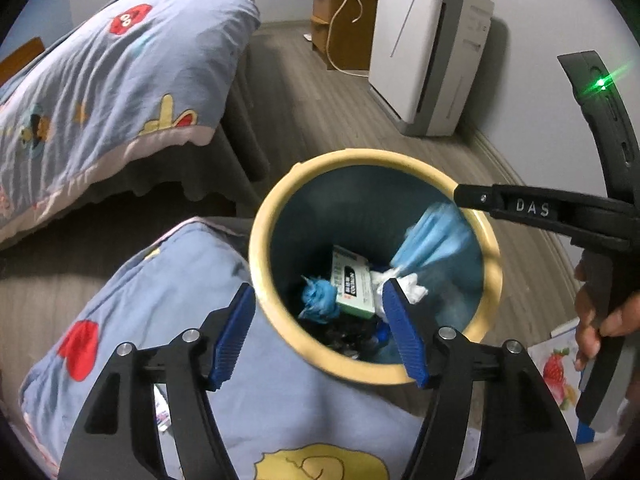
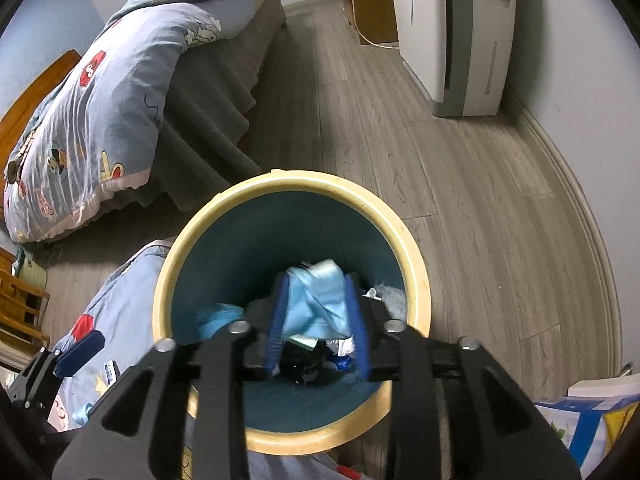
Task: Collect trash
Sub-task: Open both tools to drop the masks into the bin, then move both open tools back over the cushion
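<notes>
A round bin with a cream rim (image 1: 360,158) (image 2: 304,180) and dark teal inside stands on the floor. Inside lie a green-and-white box (image 1: 352,284), a crumpled blue scrap (image 1: 318,298) and white tissue (image 1: 404,284). My left gripper (image 1: 318,290) hangs open over the near rim with nothing between its pads. My right gripper (image 2: 315,284) reaches into the bin's mouth. A light blue face mask (image 2: 316,304) (image 1: 436,232) sits blurred and loose between its parted blue pads. One of its fingers (image 1: 500,202) crosses the far rim in the left wrist view.
A bed with a blue cartoon quilt (image 1: 100,92) is on the left, and more quilt (image 1: 160,320) bunches against the bin. A white air purifier (image 1: 428,52) and a wooden cabinet (image 1: 340,20) stand by the wall. Printed papers (image 1: 556,368) lie at the right, by a person's hand (image 1: 600,320).
</notes>
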The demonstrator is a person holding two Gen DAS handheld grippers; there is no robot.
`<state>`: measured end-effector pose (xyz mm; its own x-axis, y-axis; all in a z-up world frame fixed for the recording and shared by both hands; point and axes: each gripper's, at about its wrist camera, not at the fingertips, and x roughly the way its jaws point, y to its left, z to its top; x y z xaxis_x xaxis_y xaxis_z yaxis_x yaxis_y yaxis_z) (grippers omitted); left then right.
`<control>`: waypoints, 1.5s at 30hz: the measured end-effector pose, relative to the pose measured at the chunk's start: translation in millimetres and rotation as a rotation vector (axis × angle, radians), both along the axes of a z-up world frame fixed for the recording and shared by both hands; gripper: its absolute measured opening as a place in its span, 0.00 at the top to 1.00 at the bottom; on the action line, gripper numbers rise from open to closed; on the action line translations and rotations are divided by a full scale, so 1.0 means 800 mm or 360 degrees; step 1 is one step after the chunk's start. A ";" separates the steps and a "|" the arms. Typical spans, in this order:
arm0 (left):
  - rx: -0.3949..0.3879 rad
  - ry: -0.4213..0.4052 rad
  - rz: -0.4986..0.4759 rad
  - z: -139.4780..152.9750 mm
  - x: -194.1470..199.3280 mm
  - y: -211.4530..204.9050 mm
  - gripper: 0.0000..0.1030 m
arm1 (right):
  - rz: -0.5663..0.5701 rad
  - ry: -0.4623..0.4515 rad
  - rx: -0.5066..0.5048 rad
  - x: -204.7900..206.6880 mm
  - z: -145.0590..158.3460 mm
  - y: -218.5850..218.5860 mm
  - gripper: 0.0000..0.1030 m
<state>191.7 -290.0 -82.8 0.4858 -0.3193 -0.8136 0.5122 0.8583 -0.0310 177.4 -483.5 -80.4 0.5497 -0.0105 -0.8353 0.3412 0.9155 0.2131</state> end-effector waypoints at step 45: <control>-0.0024 -0.0001 0.0799 0.034 -0.135 0.437 0.10 | 0.0741 0.0010 -0.0331 -0.027 0.048 0.332 0.06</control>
<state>83.5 59.7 -55.8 0.5831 -0.0581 -0.8103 0.0364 0.9983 -0.0454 155.7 -218.1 -41.8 0.5304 0.0683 -0.8450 -0.1125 0.9936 0.0097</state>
